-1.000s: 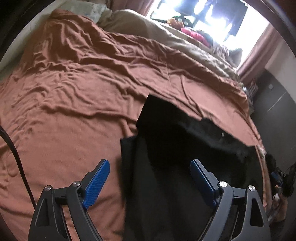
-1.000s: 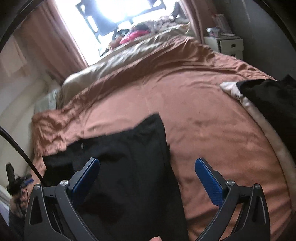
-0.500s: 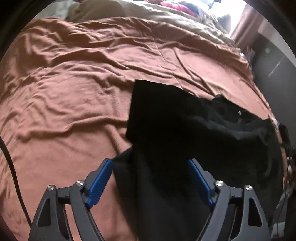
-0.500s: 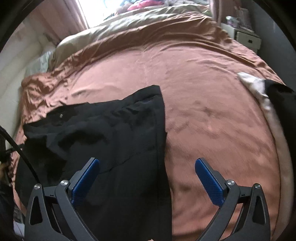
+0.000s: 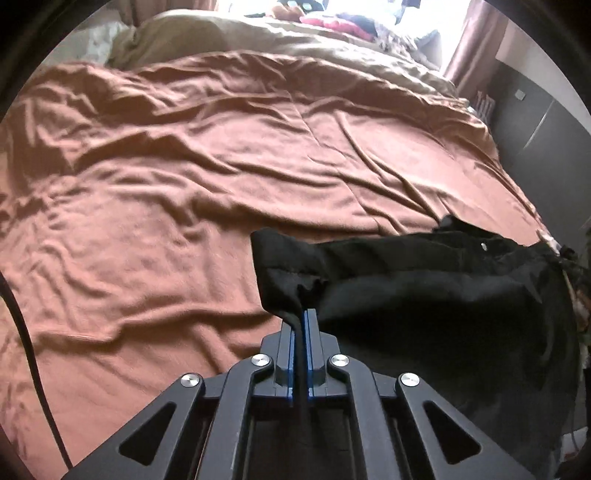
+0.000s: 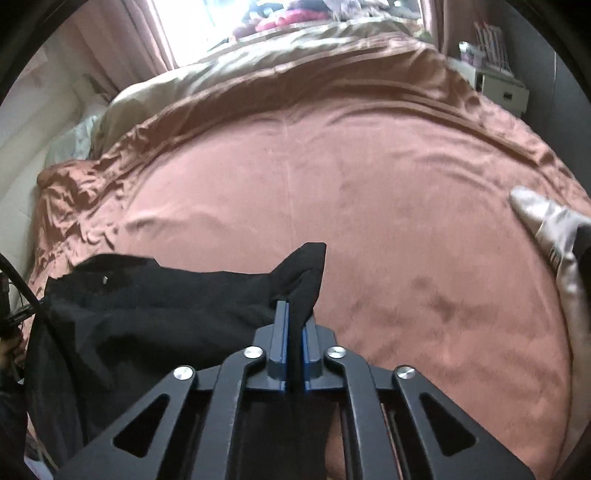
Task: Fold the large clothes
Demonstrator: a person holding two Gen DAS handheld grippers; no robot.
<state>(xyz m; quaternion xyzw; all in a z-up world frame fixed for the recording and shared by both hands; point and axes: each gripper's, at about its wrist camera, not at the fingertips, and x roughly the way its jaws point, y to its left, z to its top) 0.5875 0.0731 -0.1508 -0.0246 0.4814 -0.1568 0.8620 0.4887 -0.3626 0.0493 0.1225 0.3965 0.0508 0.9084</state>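
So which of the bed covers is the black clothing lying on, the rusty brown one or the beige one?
The rusty brown cover. The black garment lies on it at the near edge, pinched by the left gripper and the right gripper. The beige cover lies bunched farther back toward the window.

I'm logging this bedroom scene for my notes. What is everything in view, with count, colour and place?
black garment: one, black, near edge of the bed, corners lifted
bedspread: one, rust brown, covering the bed
duvet: one, beige, far end of the bed
pale cloth: one, whitish, bed's right edge
cabinet: one, white, far right by the wall
curtains: pinkish, beside the window
left gripper: black with blue pads, shut on the garment
right gripper: same, shut on the garment
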